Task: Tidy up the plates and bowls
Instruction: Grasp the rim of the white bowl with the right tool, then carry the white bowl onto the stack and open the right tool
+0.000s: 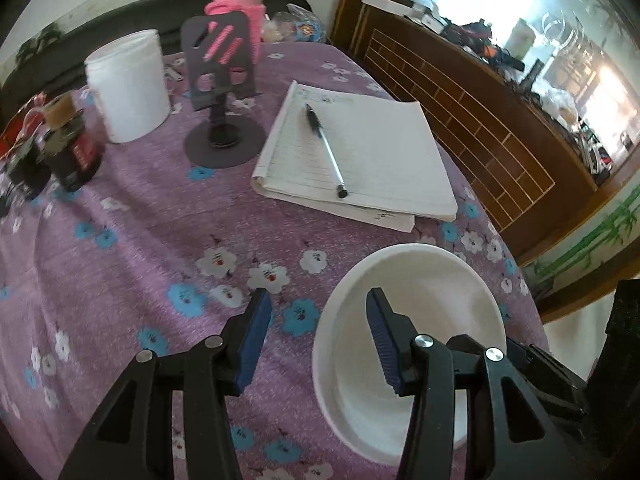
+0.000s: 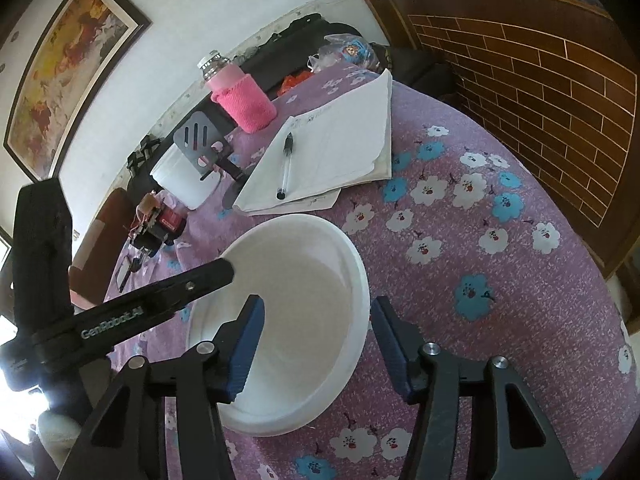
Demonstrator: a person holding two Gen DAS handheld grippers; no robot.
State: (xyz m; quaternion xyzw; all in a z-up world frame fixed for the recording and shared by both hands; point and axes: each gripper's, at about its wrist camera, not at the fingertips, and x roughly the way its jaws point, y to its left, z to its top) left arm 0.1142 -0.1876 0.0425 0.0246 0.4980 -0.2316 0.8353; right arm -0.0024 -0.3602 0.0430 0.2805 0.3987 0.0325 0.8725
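Observation:
A white bowl (image 1: 432, 292) sits upright on the purple floral tablecloth (image 1: 140, 220), near the table's right edge. My left gripper (image 1: 320, 336) is open and straddles the bowl's left rim, with its right finger inside the bowl. In the right wrist view the same bowl (image 2: 304, 280) lies below my right gripper (image 2: 318, 340), which is open and straddles the bowl's right rim, with its left finger inside. The left gripper's finger (image 2: 160, 300) reaches over the bowl's left rim there. Neither gripper holds anything.
A notepad (image 1: 360, 152) with a pen (image 1: 324, 148) lies behind the bowl. Further back stand a black phone stand (image 1: 222, 92), a white cup (image 1: 128, 84), a pink-sleeved bottle (image 1: 240, 4) and dark jars (image 1: 72, 144). A wooden cabinet (image 1: 480, 120) stands right of the table.

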